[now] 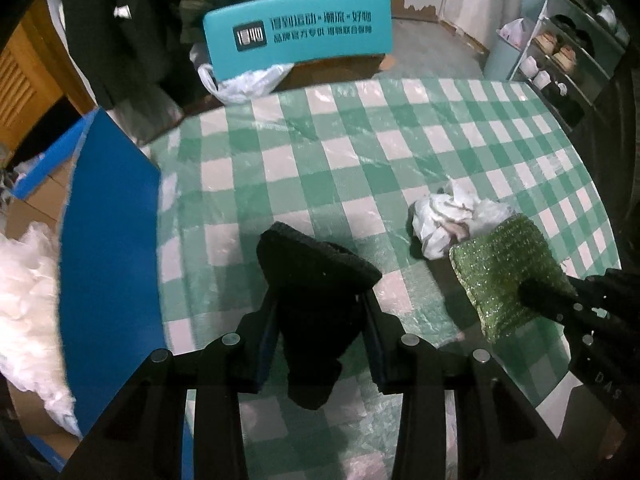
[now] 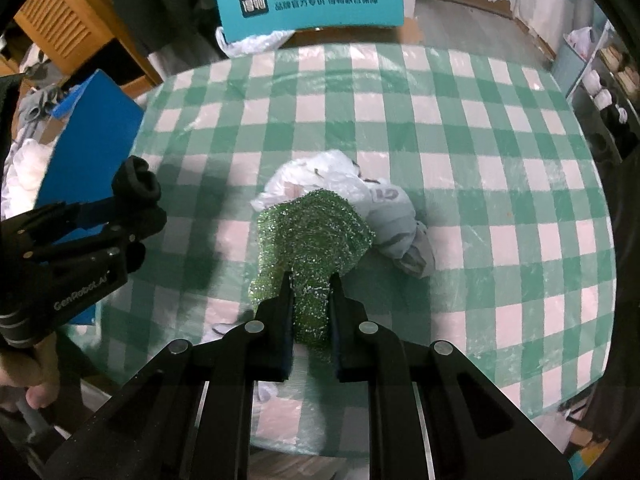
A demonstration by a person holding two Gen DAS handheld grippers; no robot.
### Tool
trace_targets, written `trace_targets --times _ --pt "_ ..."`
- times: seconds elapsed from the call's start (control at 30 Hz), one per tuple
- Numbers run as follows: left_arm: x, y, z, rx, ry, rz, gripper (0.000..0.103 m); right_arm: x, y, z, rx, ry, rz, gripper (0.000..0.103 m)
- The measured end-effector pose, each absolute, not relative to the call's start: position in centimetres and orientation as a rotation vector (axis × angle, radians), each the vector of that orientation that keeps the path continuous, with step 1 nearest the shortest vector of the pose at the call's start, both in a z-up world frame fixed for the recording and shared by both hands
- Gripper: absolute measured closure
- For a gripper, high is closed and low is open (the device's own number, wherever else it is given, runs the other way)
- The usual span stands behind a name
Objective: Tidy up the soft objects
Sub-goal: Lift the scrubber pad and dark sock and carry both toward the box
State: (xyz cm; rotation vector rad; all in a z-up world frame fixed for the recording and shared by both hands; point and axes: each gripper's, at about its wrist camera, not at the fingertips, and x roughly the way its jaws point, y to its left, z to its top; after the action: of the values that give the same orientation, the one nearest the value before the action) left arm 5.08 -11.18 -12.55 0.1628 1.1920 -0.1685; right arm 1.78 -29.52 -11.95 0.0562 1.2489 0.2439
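My left gripper [image 1: 320, 300] is shut on a black foam sponge [image 1: 316, 268], held above the green-checked table [image 1: 360, 140]. It also shows in the right wrist view [image 2: 136, 200] at the left, with the black sponge [image 2: 136, 178] in it. My right gripper [image 2: 310, 284] is shut on a glittery green scouring sponge [image 2: 312, 236], lifted over the table; in the left wrist view the green sponge [image 1: 504, 264] hangs at the right. A crumpled white plastic bag [image 2: 360, 196] lies on the table just behind the green sponge and shows in the left wrist view [image 1: 444, 216].
A blue-sided cardboard box [image 1: 108, 248] with white stuffing [image 1: 24, 288] stands off the table's left edge. A teal chair back [image 1: 296, 32] stands at the far side, with a white bag [image 1: 244, 84] under it. A shoe rack [image 1: 568, 56] stands far right.
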Motion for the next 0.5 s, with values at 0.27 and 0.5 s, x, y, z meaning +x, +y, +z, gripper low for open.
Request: trace_targets --times 0.27,0.5 --pt "4.1 -10.3 -9.6 0.167 1.126 -0.161 0.064 2.0 -28.2 -9.4 0.051 1.186 0.247 0.090" --pt "3.4 -9.8 -7.6 0.157 1.086 -0.161 0.064 1.7 -27.7 -7.2 0.051 1.136 0.261 0.090"
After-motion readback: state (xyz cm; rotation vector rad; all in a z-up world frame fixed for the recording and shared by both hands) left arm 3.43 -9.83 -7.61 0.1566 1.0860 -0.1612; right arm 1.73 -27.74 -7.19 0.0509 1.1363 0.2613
